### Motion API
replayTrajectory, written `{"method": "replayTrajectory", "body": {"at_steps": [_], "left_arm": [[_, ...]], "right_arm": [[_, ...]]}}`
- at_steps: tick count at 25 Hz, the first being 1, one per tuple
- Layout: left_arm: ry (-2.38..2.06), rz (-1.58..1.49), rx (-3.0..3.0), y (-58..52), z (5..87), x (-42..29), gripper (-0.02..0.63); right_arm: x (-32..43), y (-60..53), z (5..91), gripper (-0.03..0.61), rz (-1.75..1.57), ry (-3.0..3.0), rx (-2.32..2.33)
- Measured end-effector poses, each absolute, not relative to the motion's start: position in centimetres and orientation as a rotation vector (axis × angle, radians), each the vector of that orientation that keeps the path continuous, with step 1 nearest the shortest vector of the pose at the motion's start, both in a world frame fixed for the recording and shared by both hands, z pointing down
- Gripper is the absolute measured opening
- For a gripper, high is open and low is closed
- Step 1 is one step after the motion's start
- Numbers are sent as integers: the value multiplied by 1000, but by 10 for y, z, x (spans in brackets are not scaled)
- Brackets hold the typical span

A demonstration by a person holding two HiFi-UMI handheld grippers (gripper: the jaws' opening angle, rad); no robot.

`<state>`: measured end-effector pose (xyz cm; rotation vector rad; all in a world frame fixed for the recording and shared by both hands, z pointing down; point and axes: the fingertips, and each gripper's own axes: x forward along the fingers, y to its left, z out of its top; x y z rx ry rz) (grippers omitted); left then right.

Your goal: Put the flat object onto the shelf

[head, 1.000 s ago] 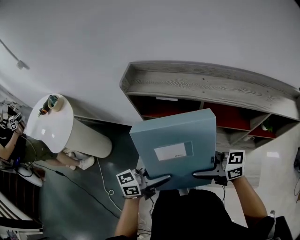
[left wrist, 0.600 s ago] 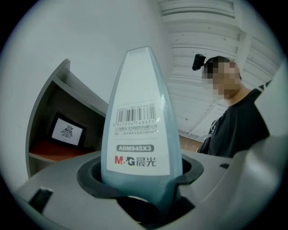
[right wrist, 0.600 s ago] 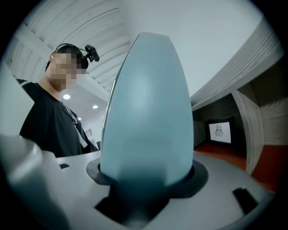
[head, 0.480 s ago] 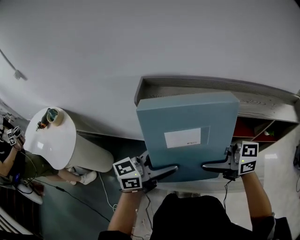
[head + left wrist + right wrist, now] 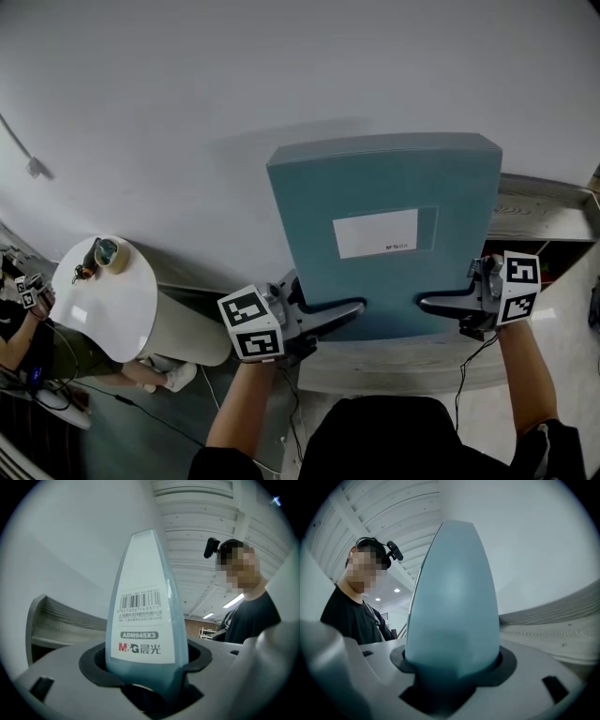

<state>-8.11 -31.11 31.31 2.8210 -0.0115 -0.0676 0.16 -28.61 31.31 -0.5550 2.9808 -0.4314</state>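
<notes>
The head view alone shows the whole layout: the blue-grey file box (image 5: 384,281) is held up flat-face-on by its near edge, the left tool (image 5: 328,314) and the right tool (image 5: 452,303) each pinching one lower corner. The grey wood-grain top of the shelf (image 5: 548,206) shows to its right and beneath it. Far off at the left stands a round white desk (image 5: 103,300) with a tape roll (image 5: 108,253) on it. A white label (image 5: 375,232) sits on the box's face. Only the left gripper view shows a barcode sticker (image 5: 140,616) on the box's narrow side, which is clamped in the left tool (image 5: 145,670). There the file box (image 5: 154,564) rises past the shelf (image 5: 61,620), with the person (image 5: 248,616) behind. The right gripper view has the right tool (image 5: 452,667) closed on the plain side of the file box (image 5: 452,597), with the shelf (image 5: 553,620) on the right. The left tool's jaws have just opened slightly further, yet the box is between them and gripped. A second ago the box lay low, covering the shelf's red compartments; now it stands higher against the white wall, apparently above the shelf top, though whether it touches cannot be told.
</notes>
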Motion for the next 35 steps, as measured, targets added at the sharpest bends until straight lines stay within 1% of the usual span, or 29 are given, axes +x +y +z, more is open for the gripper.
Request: {"method": "replayTrajectory", "body": {"at_steps": [4, 10, 15, 21, 28, 35], "left_arm": [[14, -72, 2874, -315, 306, -82, 324], [38, -87, 2925, -340, 256, -86, 326], [55, -81, 2987, -357, 240, -74, 329], [100, -62, 3082, -380, 228, -62, 341], [75, -31, 3132, -402, 227, -35, 349], [-4, 79, 3129, -438, 237, -30, 357]], "right_arm": [[1, -288, 304, 298, -353, 2961, -584], [-4, -312, 254, 298, -283, 2963, -639], [8, -325, 240, 299, -198, 2942, -690], [16, -344, 228, 299, -71, 2952, -783], [43, -366, 229, 304, -35, 2970, -821], [50, -401, 238, 308, -46, 2992, -844]]}}
